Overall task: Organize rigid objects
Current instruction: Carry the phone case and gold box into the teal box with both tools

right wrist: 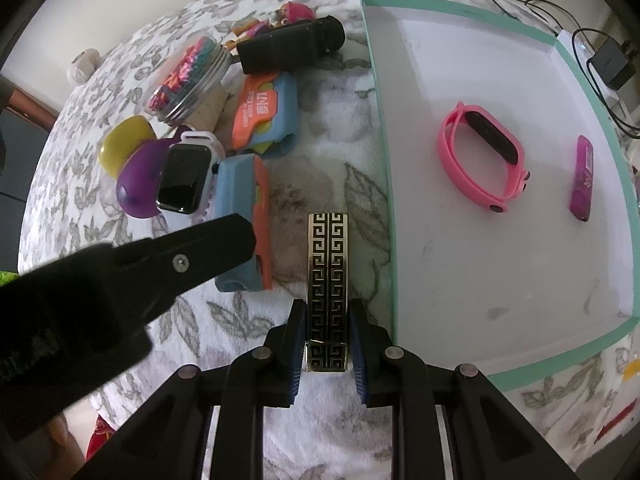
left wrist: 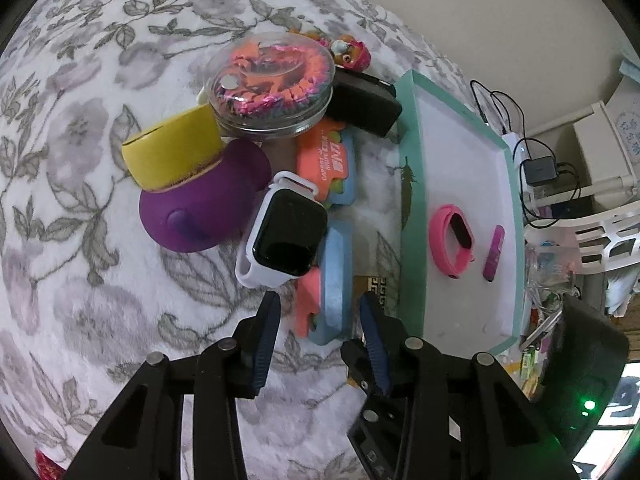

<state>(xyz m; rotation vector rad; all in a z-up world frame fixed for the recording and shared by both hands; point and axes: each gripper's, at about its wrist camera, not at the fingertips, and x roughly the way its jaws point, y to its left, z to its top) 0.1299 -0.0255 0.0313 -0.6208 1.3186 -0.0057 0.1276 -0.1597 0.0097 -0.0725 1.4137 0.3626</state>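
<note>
My right gripper (right wrist: 327, 314) is shut on a black-and-gold patterned bar (right wrist: 327, 276), held just left of the teal-rimmed white tray (right wrist: 384, 168). The tray holds a pink fitness band (right wrist: 480, 156) and a magenta stick (right wrist: 582, 178). My left gripper (left wrist: 320, 312) is open over a blue-and-orange block (left wrist: 334, 284), below a white smartwatch (left wrist: 284, 230). The pile also has a purple round toy (left wrist: 192, 208), a yellow band (left wrist: 172, 152), a clear round jar (left wrist: 272, 84), a black case (left wrist: 364, 106) and a second orange-blue block (left wrist: 328, 164).
A floral white blanket (left wrist: 80, 240) covers the bed. A small doll (right wrist: 288, 14) lies behind the black case. Chargers and cables (left wrist: 540, 168) and white furniture (left wrist: 600, 148) sit beyond the tray. The left gripper's black body (right wrist: 120, 272) crosses the right wrist view.
</note>
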